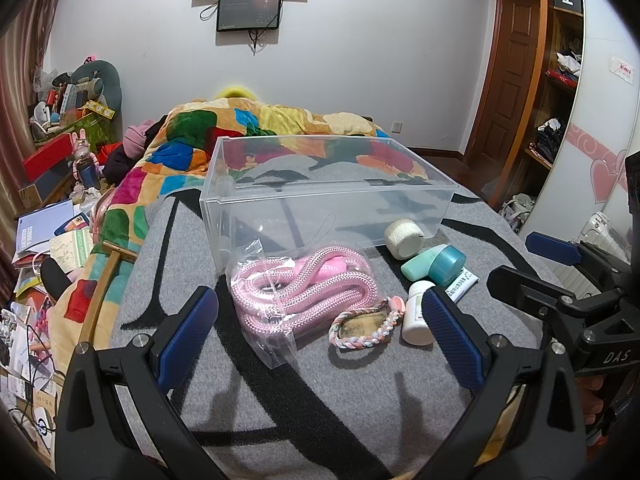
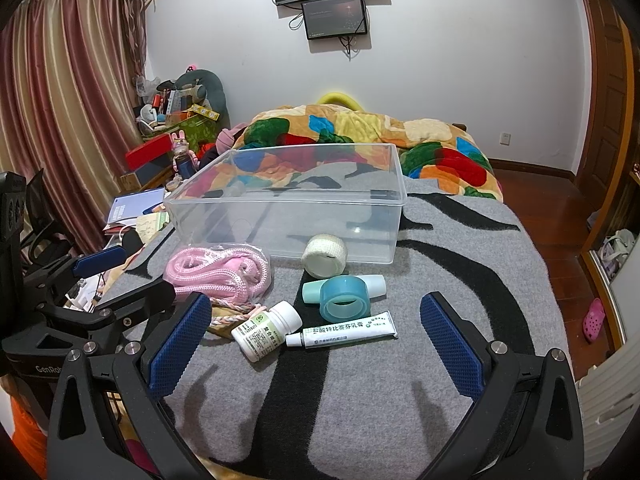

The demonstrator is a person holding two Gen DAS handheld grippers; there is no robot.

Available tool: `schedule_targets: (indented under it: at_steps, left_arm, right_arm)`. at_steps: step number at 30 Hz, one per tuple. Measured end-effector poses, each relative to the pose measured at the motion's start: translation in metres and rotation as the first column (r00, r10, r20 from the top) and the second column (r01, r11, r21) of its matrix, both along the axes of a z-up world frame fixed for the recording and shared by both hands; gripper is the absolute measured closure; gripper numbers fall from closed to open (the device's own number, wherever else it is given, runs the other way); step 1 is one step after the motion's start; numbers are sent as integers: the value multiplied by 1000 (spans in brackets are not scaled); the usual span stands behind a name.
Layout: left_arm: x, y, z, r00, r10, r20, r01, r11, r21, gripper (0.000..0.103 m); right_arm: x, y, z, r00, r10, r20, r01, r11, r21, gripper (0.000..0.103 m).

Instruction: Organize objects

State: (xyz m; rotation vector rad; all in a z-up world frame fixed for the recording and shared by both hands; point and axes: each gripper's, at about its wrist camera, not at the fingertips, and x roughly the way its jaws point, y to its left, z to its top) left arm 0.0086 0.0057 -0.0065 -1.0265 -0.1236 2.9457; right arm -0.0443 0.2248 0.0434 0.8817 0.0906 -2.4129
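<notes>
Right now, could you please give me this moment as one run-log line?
stage: start | left gripper: open, empty | right gripper: open, empty | clear bin: empty | pink rope, pill bottle, ointment tube: on blanket

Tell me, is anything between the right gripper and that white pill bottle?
Nothing visible. The right gripper is open, and the bottle lies on bare blanket just ahead, the ointment tube beside it.

Both tools are matte black plastic frames, each ending in two fingers faced with ribbed blue pads. The left gripper [image 1: 320, 336] shows round silver screws at its finger joints, and so does the right gripper [image 2: 316, 344]. White lettering marks their sides: "DAS" on the right one, "GenRob" on the left. A bit of bare skin shows behind the right handle.
</notes>
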Motion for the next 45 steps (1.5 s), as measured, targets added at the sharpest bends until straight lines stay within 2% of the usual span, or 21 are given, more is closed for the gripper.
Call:
schedule_targets:
  at_steps: [13, 22, 27, 31, 35, 40, 41, 43, 45]
  left_arm:
    - [-5, -7, -3, 999, 35, 25, -35, 999, -3, 0]
    - [-37, -30, -15, 992, 56, 109, -51, 997, -55, 0]
    - [-57, -19, -15, 994, 0, 113, 11, 995, -99, 0]
    - [-71, -3, -19, 988, -91, 125, 105, 989, -107, 0]
    - [-83, 1, -36, 966, -154, 206, 174, 981, -83, 0]
    - [-73, -3, -36, 960, -190, 207, 207, 976, -62, 0]
    - [-71, -4, -37, 959, -189, 210, 207, 976, -71, 2]
    - [-65, -4, -38, 961, -177, 211, 202, 974, -104, 8]
    - [-61, -4, -38, 963, -169, 209, 198, 973, -122, 19]
  right_arm:
    - [-2, 2, -3, 1000, -8, 10, 8, 1000, -10, 0]
    - [-23, 5, -14, 999, -35, 31, 34, 999, 26, 3]
    - [-42, 7, -28, 995, -36, 96, 33, 999, 33, 20]
    - [-55, 7, -39, 987, -27, 156, 24, 999, 23, 34]
    - [-60, 8, -46, 983, -11, 183, 8, 1000, 17, 49]
    - [-60, 5, -48, 983, 8, 182, -11, 1000, 18, 64]
    - [-60, 3, -48, 984, 12, 180, -15, 1000, 20, 67]
    - [-59, 1, -48, 985, 13, 173, -18, 999, 26, 67]
    - [-58, 1, -47, 986, 15, 168, -20, 999, 28, 67]
